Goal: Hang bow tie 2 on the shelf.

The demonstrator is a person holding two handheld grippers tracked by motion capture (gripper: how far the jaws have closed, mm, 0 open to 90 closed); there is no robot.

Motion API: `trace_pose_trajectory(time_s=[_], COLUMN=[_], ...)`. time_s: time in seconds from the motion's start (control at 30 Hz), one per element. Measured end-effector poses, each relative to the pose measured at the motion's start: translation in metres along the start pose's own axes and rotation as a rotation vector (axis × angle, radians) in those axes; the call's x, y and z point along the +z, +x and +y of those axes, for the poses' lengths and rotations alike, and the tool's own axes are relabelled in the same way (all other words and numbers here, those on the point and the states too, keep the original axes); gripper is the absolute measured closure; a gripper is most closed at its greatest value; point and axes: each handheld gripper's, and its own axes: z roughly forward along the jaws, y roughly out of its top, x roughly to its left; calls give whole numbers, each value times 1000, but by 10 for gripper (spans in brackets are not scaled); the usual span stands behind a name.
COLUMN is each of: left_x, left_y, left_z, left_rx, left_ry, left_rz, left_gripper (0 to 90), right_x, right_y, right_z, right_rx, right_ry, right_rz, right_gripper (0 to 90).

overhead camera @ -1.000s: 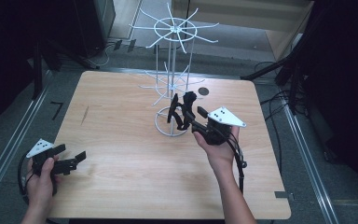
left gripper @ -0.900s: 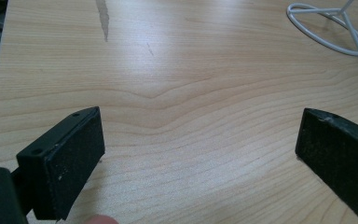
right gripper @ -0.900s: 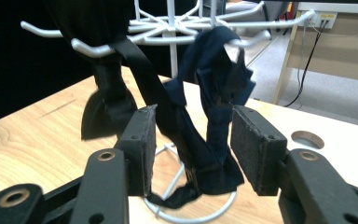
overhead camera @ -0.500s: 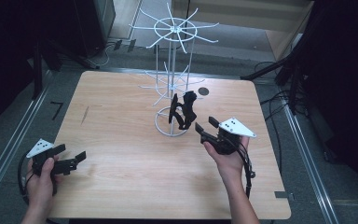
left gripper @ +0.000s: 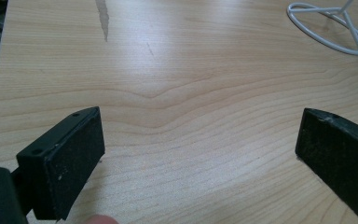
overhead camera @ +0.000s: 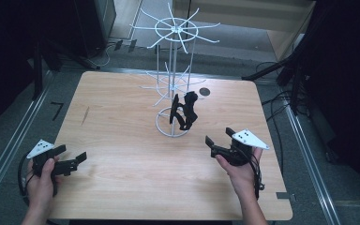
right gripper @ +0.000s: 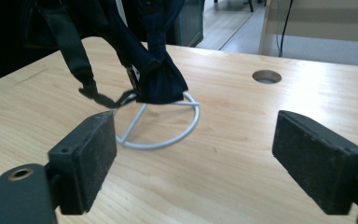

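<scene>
Right gripper (overhead camera: 218, 142) backed off toward lower right of high view, jaws just opened, nothing between. Dark strap item (overhead camera: 183, 110), possibly bag, now hangs on white wire rack (overhead camera: 172, 79), centre frame: hanging looks done. Left gripper (overhead camera: 73, 161) lower left, jaws spread, empty.

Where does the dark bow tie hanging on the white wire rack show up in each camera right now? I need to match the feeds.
High view: the dark bow tie hangs centre frame, above the white wire rack's round base ring.
Left gripper view: no bow tie; the base ring sits top right.
Right gripper view: bow tie upper left of centre, over the base ring.
Shared landmark: the base ring.
</scene>
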Motion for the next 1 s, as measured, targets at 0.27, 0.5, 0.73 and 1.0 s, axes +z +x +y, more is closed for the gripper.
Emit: trace_pose_trajectory(time_s=[0.27, 0.5, 0.73, 1.0], left_x=[0, 0, 0, 0], left_y=[0, 0, 0, 0], left_z=[0, 0, 0, 0], left_rx=[0, -2, -2, -3], left_ry=[-1, -3, -4, -5], left_rz=[-1, -2, -2, -1], left_gripper=[16, 16, 16, 16], right_x=[-12, -23, -35, -51], right_y=[-11, -22, -35, -50], right_z=[-14, -26, -39, -56], right_rx=[3, 32, 59, 77], right_ry=[20, 28, 33, 41], right_rz=[-3, -12, -31, -62], right_gripper=[67, 45, 44, 44])
